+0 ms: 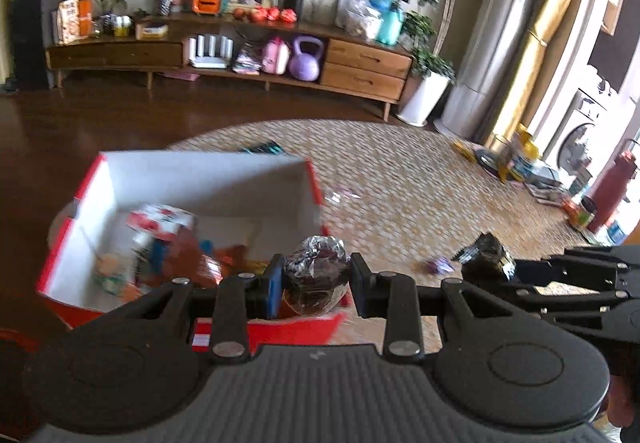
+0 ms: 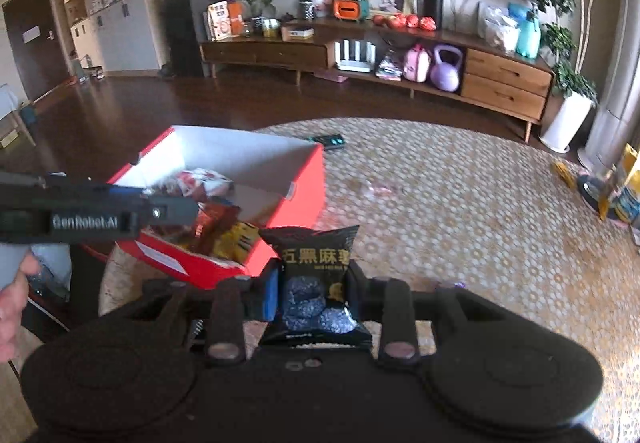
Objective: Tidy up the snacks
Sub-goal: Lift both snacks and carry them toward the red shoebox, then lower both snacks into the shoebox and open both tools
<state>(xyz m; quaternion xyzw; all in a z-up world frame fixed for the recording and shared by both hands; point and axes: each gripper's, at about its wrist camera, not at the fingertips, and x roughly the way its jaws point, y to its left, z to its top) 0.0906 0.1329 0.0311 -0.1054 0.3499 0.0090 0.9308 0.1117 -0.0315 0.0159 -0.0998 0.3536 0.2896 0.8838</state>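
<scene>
My left gripper (image 1: 316, 279) is shut on a clear-wrapped dark round snack (image 1: 316, 275), held over the near right corner of a red box (image 1: 180, 179) with a white inside. Several snack packets (image 1: 160, 247) lie in that box. My right gripper (image 2: 314, 283) is shut on a black snack packet (image 2: 314, 271) with gold lettering, just right of the red box (image 2: 304, 187). In the left wrist view the right gripper (image 1: 496, 259) shows at the right with its black packet (image 1: 486, 251). The left gripper's black body (image 2: 96, 217) crosses the right wrist view in front of the box.
The box stands on a patterned round rug (image 2: 460, 211) over dark wood flooring. A small purple wrapped sweet (image 1: 438, 266) and a clear wrapper (image 1: 340, 195) lie on the rug. A remote (image 2: 330, 141) lies beyond the box. A long TV cabinet (image 2: 400, 63) lines the far wall. Clutter (image 1: 520, 163) sits at the rug's right edge.
</scene>
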